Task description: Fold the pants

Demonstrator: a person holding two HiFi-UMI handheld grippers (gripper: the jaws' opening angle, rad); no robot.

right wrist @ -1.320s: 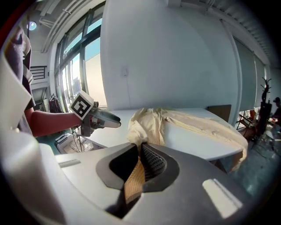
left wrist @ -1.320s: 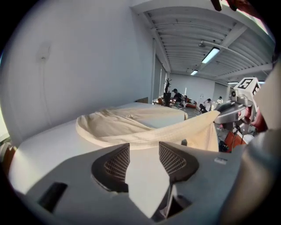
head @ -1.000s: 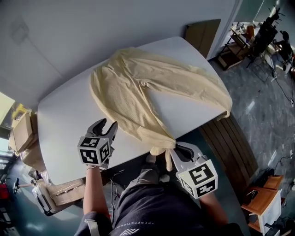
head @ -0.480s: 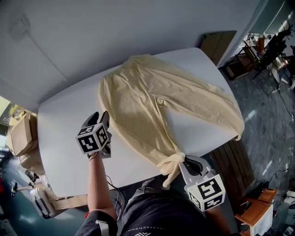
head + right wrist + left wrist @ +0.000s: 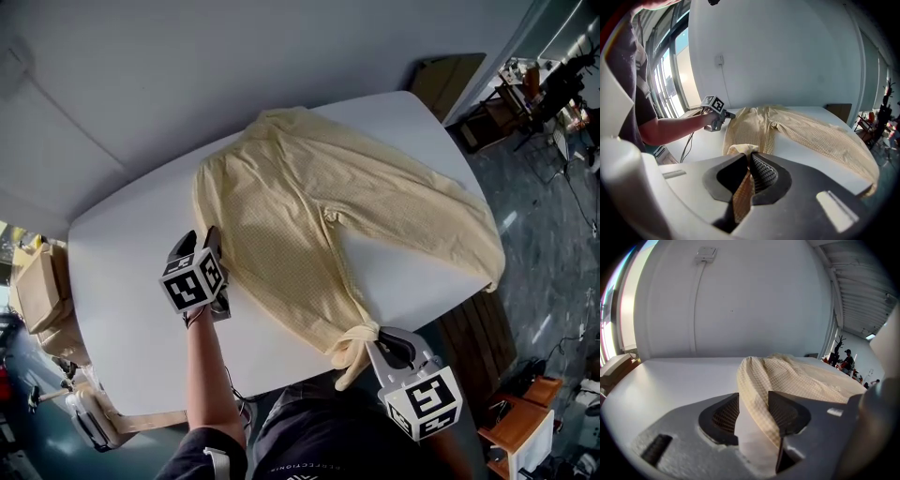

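White table (image 5: 131, 281), one pants (image 5: 281, 206), two grippers (image 5: 202, 241) (image 5: 377, 339)

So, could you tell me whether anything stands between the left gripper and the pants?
Nothing visible: an edge of the pale yellow checked fabric pants lies between the left gripper's jaws, which have just been opening.

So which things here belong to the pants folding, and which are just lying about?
In the job: pale yellow checked pants; white table; left gripper, fingers just opening with the side edge between them; right gripper, shut on a leg cuff.
Lying about: brown cardboard boxes; brown wooden board against the wall.
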